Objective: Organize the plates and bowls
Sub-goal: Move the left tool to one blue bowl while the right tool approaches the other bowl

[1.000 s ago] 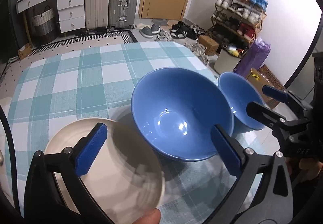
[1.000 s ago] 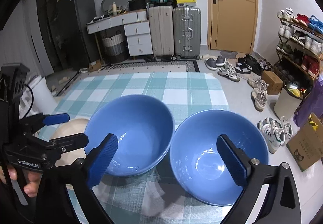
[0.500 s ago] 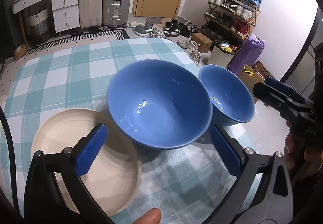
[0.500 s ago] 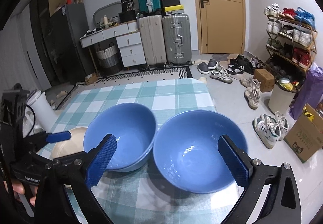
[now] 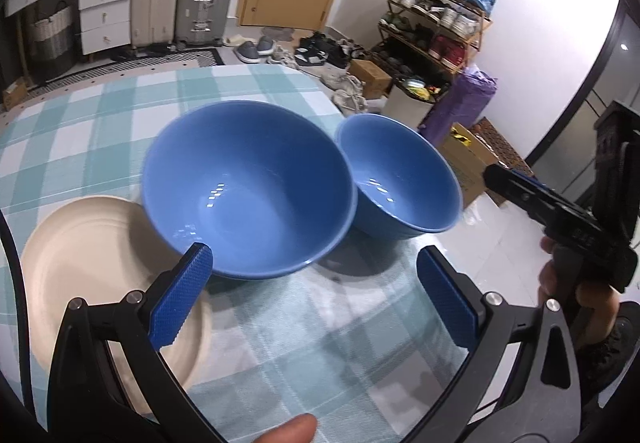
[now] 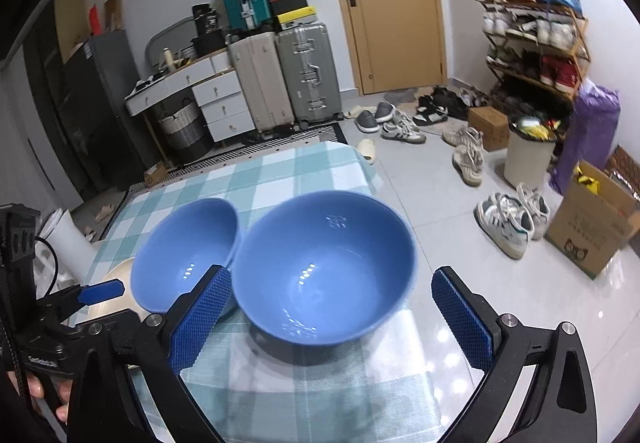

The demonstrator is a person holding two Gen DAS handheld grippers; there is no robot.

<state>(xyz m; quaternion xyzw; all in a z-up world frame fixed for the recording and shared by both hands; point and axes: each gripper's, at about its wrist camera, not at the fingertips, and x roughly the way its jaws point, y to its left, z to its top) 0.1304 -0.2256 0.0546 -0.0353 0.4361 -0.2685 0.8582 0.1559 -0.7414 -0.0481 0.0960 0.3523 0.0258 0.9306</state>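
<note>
My left tongs [image 5: 316, 299] and right tongs [image 6: 332, 317] are wide. Two shiny round blue bowls [image 5: 248, 191] [image 6: 324, 267] touch on the checked cloth [image 5: 100, 115]. A smooth cream plate [image 5: 88, 251] sits at nine o'clock. Suitcases [image 6: 284, 75] stand at twelve.

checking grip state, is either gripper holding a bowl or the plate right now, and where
Nothing is held. The left gripper and right gripper are both open, short of the blue bowls.

Evenly lit from overhead, indoor and fairly bright; small white glints inside both blue bowls [image 5: 248, 187] and on the glossy floor [image 6: 592, 303]; soft shadows under the bowls; strong fisheye bending with dark vignetted corners; slight motion blur
</note>
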